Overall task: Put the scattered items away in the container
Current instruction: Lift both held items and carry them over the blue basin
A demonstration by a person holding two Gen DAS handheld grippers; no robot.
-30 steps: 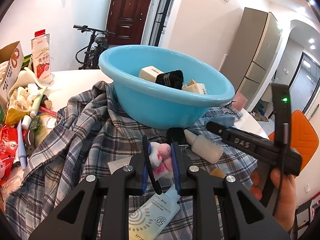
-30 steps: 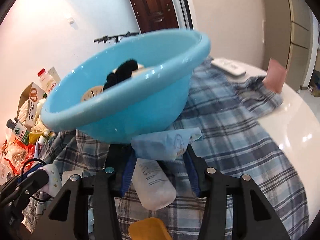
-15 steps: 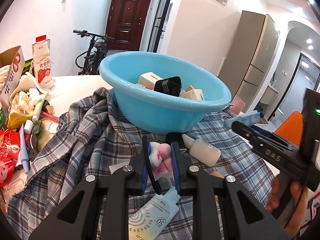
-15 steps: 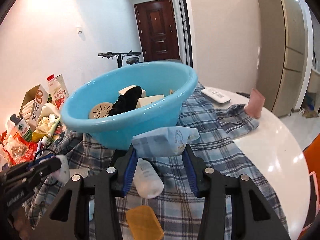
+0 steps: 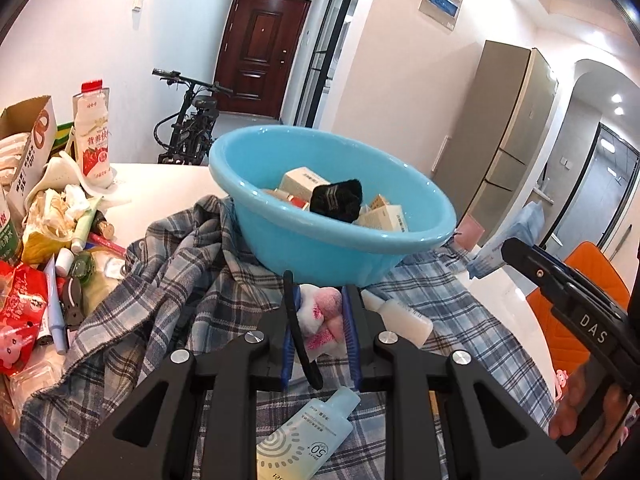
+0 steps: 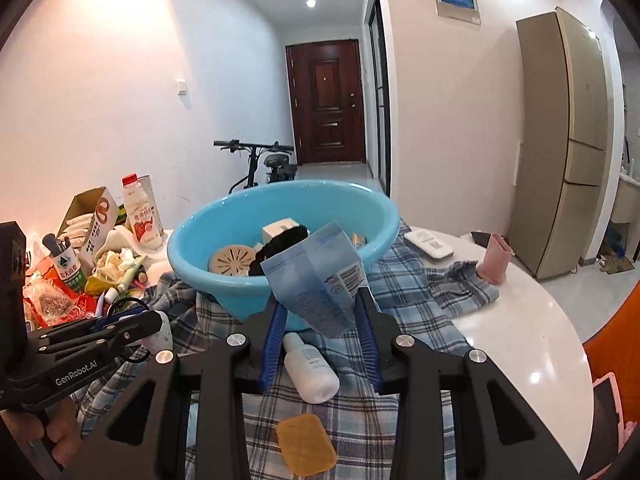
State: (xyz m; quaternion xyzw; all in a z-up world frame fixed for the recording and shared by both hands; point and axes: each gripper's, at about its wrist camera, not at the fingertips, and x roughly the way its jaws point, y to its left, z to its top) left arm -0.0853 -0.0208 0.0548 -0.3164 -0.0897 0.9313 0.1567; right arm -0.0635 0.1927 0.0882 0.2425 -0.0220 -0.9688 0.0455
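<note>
so the left gripper [image 5: 318,322] is clamped on a fluffy pink-and-white plush thing [image 5: 320,316] right in front of the round light-blue plastic basin [image 5: 280,236], while the right gripper [image 6: 320,322] is closing on a pale blue tissue pack [image 6: 320,276] held up near the rim

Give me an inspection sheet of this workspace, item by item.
Surface: white table, partly under a plaid shirt.
Job's things: blue basin holds boxes and a black sock; white bottle, sunscreen tube and yellow pad lie on the shirt.
Clutter: milk bottle, wrappers and tubes heaped at the left.
Tongs: left tongs shut on a pink plush toy; right tongs closing on a blue packet.
Cables: nothing seen.
Surroundings: bicycle, door, fridge.
</note>
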